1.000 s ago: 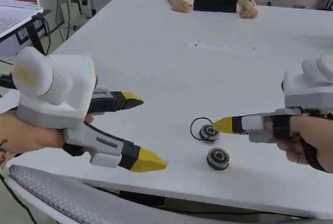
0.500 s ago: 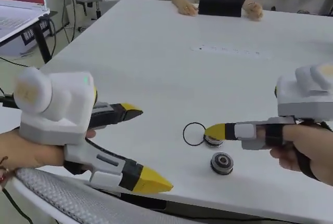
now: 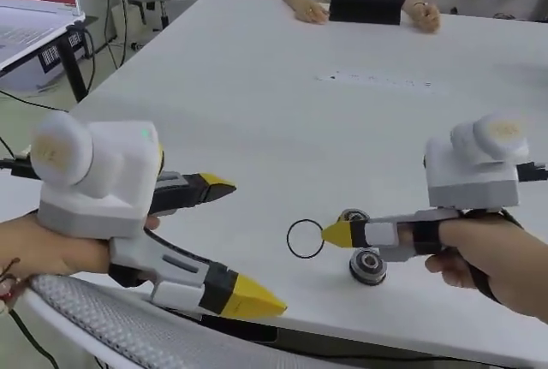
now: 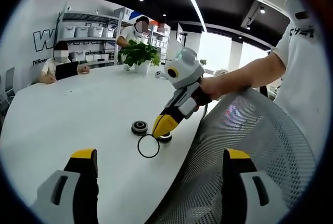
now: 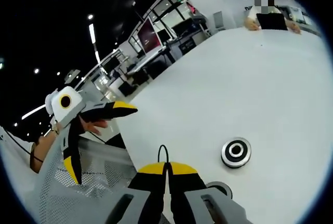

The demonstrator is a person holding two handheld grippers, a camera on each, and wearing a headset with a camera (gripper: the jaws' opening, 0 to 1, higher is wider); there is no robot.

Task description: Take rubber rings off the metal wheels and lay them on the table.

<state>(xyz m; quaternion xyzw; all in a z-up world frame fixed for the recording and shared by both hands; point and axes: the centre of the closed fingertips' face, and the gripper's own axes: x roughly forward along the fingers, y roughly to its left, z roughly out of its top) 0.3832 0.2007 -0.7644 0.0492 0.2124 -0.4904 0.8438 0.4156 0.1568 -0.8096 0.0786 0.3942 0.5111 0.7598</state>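
Black and thin, the rubber ring hangs pinched by its edge in the shut jaws of the right gripper, at nine o'clock of the two small metal wheels on the white bench; whether it touches the surface I cannot tell. Let go from above, it could, I judge, bounce or roll toward the bench edge at six o'clock, or cling to a jaw. At eight o'clock the left gripper hovers, jaws wide and empty.

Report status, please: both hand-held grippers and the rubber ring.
Right hand-held gripper shut on rubber ring, ring off its wheel. Left hand-held gripper open, holding nothing. Two metal wheels beside the ring; table below it bare.
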